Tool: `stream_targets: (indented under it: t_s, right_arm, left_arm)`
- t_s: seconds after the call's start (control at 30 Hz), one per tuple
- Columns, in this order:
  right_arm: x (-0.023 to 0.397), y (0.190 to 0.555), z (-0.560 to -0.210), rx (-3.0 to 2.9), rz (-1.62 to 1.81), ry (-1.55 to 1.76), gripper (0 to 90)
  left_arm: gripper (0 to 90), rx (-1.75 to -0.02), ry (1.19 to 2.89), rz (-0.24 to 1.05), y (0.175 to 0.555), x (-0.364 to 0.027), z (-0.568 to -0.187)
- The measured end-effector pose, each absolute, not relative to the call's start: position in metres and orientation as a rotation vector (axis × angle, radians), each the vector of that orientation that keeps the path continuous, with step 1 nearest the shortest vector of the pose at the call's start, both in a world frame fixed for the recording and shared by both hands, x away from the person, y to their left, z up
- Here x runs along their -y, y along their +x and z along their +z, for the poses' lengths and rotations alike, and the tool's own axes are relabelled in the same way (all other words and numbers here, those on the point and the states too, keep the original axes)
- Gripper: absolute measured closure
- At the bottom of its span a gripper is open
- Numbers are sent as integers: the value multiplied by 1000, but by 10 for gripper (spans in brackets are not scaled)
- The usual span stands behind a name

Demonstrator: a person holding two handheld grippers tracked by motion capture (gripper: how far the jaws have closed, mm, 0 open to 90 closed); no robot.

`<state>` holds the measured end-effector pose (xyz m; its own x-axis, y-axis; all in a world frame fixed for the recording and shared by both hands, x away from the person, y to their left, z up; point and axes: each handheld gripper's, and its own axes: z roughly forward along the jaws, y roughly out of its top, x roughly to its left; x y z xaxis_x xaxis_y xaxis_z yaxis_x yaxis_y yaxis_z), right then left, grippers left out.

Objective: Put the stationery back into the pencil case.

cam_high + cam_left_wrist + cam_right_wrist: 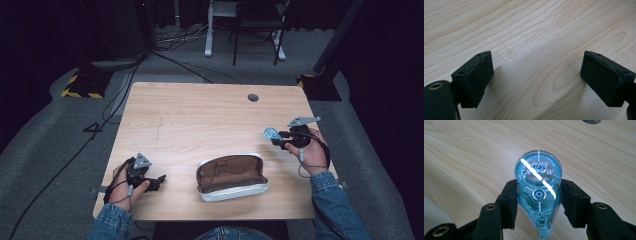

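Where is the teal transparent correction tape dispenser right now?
In the high view the teal transparent correction tape dispenser sits at the table's right side, clamped in the right gripper, beyond the open brown-lined case.

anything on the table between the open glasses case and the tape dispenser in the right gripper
Nothing: in the high view, only bare wooden table lies between the open brown-lined silver glasses case and the round teal correction-tape dispenser clamped in the right gripper.

Open case (231, 177) set on table (200, 110), near edge, centre. Left gripper (159, 178) placed left of case, low over tabletop (nothing between jaws). Right gripper (276, 138) held right of case and farther back, tape dispenser (270, 133) clamped between pads. Round hole (253, 97) found at far side, right of centre.
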<state>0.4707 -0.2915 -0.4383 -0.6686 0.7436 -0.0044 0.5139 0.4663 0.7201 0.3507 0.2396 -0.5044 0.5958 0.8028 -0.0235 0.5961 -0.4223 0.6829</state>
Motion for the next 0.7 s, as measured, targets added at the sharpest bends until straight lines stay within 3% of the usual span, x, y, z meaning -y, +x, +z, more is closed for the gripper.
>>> stream_targets:
  t_s: [0.7]
  right_arm:
    - [282, 437, -392, -2378, 1082, 1050, 506]
  left_arm:
    - [116, -1093, 2169, 410, 352, -239, -504]
